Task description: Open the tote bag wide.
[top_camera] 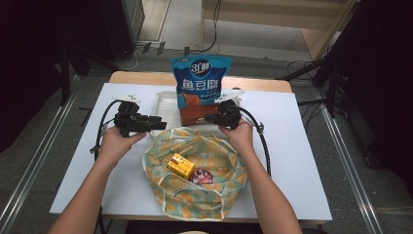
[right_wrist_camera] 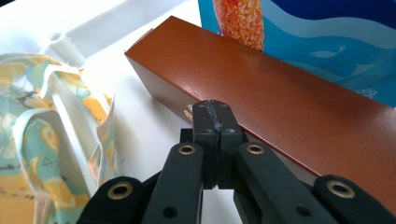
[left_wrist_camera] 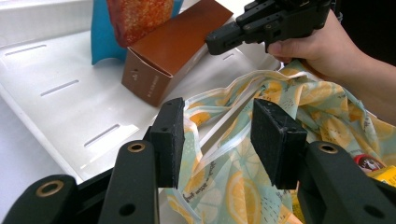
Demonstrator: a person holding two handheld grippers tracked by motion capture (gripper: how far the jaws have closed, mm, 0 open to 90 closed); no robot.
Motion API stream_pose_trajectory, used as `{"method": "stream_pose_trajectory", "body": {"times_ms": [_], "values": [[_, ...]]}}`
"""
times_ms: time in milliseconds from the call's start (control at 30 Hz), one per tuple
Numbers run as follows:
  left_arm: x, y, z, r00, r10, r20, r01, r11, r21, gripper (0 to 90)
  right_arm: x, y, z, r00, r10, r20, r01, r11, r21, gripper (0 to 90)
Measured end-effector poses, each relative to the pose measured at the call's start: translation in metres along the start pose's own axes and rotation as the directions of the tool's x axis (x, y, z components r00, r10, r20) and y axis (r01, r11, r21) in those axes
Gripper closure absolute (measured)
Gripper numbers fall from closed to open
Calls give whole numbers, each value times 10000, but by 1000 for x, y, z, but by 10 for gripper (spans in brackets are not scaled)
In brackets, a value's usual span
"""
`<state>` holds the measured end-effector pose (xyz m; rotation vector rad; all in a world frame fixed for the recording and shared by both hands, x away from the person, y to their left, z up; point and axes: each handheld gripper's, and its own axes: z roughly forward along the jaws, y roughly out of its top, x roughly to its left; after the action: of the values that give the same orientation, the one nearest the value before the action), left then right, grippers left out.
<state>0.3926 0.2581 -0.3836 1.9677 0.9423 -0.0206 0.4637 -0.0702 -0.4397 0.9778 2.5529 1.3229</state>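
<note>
A lemon-print cloth bag [top_camera: 180,195] lies open at the table's front middle, with a yellow box [top_camera: 180,165] and a red round packet [top_camera: 200,176] inside. My left gripper [top_camera: 163,122] is at the bag's far left rim. In the left gripper view it [left_wrist_camera: 217,126] stands open, its jaws on either side of the bag's edge [left_wrist_camera: 243,186]. My right gripper [top_camera: 209,117] is at the far right rim, shut, its tip [right_wrist_camera: 212,105] against the side of a brown box [right_wrist_camera: 280,102]. Nothing shows between its jaws.
The brown box [top_camera: 195,114] lies in a white tray [top_camera: 165,105] behind the bag. A blue snack pouch [top_camera: 200,80] stands upright at the tray's back. Bare white table spreads to the left and right, and cables trail from both grippers.
</note>
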Motion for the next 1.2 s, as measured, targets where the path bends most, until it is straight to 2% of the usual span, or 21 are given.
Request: {"method": "stream_pose_trajectory", "body": {"times_ms": [333,500,633,800,1000,1200], "values": [[1,0,-1,10000,-22,-8,22,10000,-4,551,-2,4,4,9999,-105,96,105,9999,-54,900],[0,0,0,10000,65,36,-65,10000,45,551,1,4,1,9998,-34,-188,33,10000,-39,900],[-2,0,-1,9998,183,-3,-183,9998,88,550,6,5,-11,9996,-19,-282,12,9996,-265,894],[-4,0,-4,9994,292,158,-293,9996,37,546,11,5,-30,9992,67,-400,-86,9988,-477,855],[-10,0,-2,9983,523,269,-529,9983,230,538,19,-2,-51,9990,185,-401,-212,9975,-677,794],[-17,1,-1,9967,698,404,-711,9970,307,533,25,-12,-69,9990,315,-322,-341,9958,-847,784]]}}
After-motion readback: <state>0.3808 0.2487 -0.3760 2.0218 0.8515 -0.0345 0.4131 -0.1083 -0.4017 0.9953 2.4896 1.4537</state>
